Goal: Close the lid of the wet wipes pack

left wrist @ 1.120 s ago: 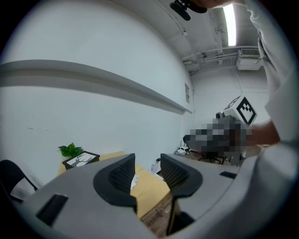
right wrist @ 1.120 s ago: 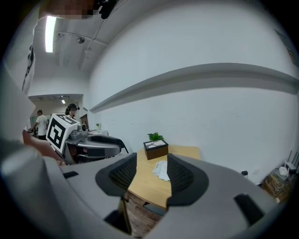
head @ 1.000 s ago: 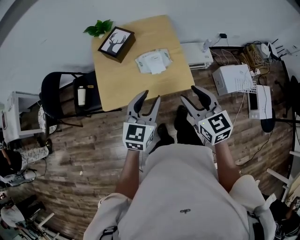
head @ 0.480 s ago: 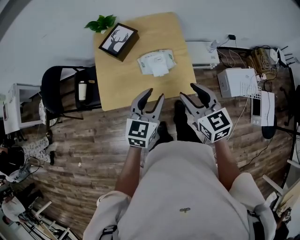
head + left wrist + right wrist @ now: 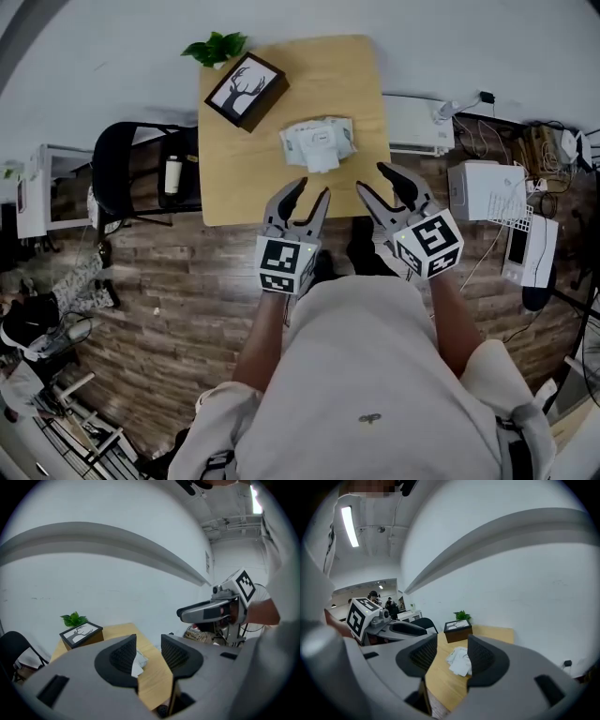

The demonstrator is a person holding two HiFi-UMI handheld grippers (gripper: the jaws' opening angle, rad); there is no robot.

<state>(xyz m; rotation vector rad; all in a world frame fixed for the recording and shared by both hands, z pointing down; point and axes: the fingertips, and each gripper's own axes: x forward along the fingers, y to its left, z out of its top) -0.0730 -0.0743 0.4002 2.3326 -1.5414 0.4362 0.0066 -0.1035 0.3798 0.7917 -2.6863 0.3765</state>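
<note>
The white wet wipes pack (image 5: 319, 143) lies on the small wooden table (image 5: 281, 178), its lid flap raised and a wipe hanging out toward me. My left gripper (image 5: 307, 195) hovers at the table's near edge, short of the pack, jaws open and empty. My right gripper (image 5: 377, 183) is beside it at the table's near right corner, also open and empty. In the left gripper view the pack (image 5: 138, 663) shows between the jaws of the left gripper (image 5: 148, 646), far off. In the right gripper view the pack (image 5: 459, 660) lies ahead of the right gripper (image 5: 452, 651).
A dark box with a deer picture (image 5: 246, 89) and a small green plant (image 5: 217, 47) stand at the table's far left corner. A black chair (image 5: 122, 178) stands left of the table. White devices and cables (image 5: 487, 187) lie on the floor at right.
Both grippers have moved forward toward the table and now reach its near edge. Their jaws stand as wide as before. The pack has not moved.
</note>
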